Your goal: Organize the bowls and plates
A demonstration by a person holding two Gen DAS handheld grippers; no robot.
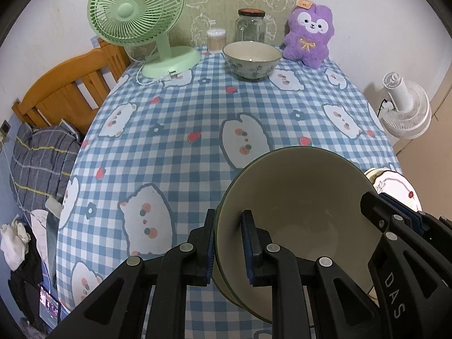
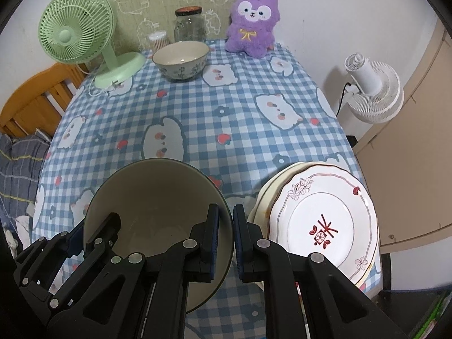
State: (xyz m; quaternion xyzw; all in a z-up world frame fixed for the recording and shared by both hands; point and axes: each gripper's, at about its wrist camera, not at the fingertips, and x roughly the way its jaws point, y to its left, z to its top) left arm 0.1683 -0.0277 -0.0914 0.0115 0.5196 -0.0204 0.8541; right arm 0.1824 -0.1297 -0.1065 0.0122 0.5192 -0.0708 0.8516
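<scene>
Both black two-finger grippers, left gripper (image 1: 228, 247) and right gripper (image 2: 225, 238), clench opposite rims of the green-edged cream ceramic bowl (image 1: 299, 214) above the near tablecloth; flowered white plates (image 2: 325, 220) look stacked, patterned far bowl (image 2: 180, 60) still apart.

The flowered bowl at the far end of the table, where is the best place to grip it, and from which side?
Grip the flowered bowl by its thin rim, on the near side, with one finger inside and one outside. It stands upright with open mouth. The jar and cotton swabs stand close behind it; the near side faces bare tablecloth.
</scene>
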